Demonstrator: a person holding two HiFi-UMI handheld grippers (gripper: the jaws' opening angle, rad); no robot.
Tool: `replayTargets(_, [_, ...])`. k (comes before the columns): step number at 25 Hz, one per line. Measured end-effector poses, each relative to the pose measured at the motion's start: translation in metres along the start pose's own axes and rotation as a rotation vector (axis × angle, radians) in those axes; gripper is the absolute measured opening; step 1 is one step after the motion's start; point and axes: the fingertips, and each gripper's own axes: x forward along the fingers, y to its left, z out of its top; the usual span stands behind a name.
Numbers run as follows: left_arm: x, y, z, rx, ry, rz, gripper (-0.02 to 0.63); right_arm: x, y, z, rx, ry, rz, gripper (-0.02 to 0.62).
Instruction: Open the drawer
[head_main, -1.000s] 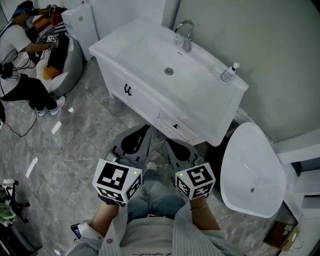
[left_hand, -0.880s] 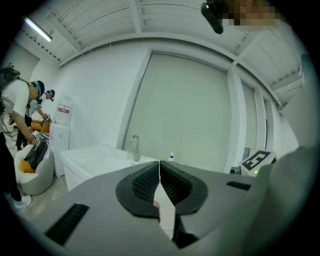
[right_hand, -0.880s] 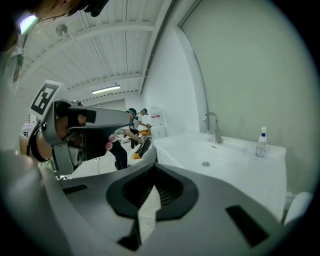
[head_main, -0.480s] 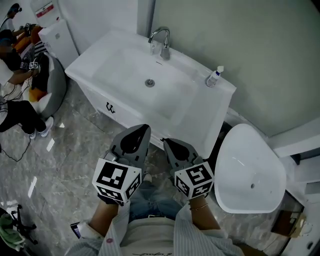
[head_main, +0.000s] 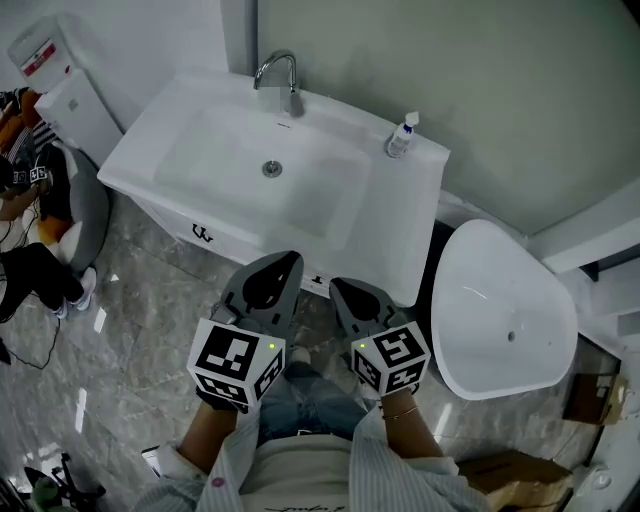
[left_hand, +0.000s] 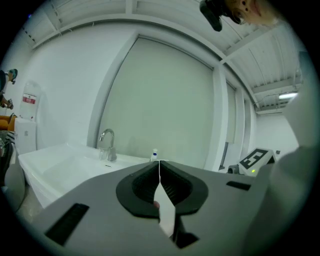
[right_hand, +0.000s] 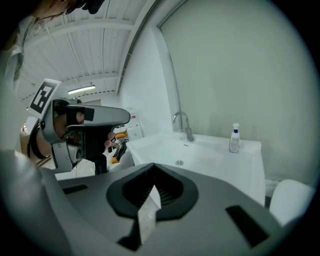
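Observation:
A white vanity (head_main: 300, 175) with a sink, a tap (head_main: 278, 78) and a small bottle (head_main: 401, 135) stands straight ahead. Its front is steeply foreshortened; a dark door handle (head_main: 203, 235) shows at the left. A small dark drawer handle (head_main: 318, 279) peeks out between my grippers, and the drawer front itself is mostly hidden under the counter's edge. My left gripper (head_main: 288, 257) (left_hand: 159, 161) is shut and holds nothing, level with the counter's front edge. My right gripper (head_main: 336, 286) (right_hand: 153, 165) is also shut and holds nothing, just short of the cabinet front.
A white toilet (head_main: 505, 310) stands close on the right of the vanity. A person (head_main: 25, 195) sits on a beanbag at the far left, near a white appliance (head_main: 70, 100). Cardboard boxes (head_main: 590, 400) lie at the bottom right. The floor is grey marble tile (head_main: 130, 330).
Both grippers have come closer to the vanity, still shut. The vanity has slid down and left in the head view, so its front shows less.

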Motion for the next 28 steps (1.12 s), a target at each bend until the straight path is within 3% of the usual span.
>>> replayTargets(14, [0.011,0.027,-0.013,-0.024,0.063,-0.155,0.020,0.023,0.000,-0.008,0.109,0.007,-0.170,0.011])
replayTargets(28, [0.021,0.049,-0.091,-0.083,0.135,-0.166,0.020,0.057,0.006,-0.070,0.171,0.074,-0.187,0.011])
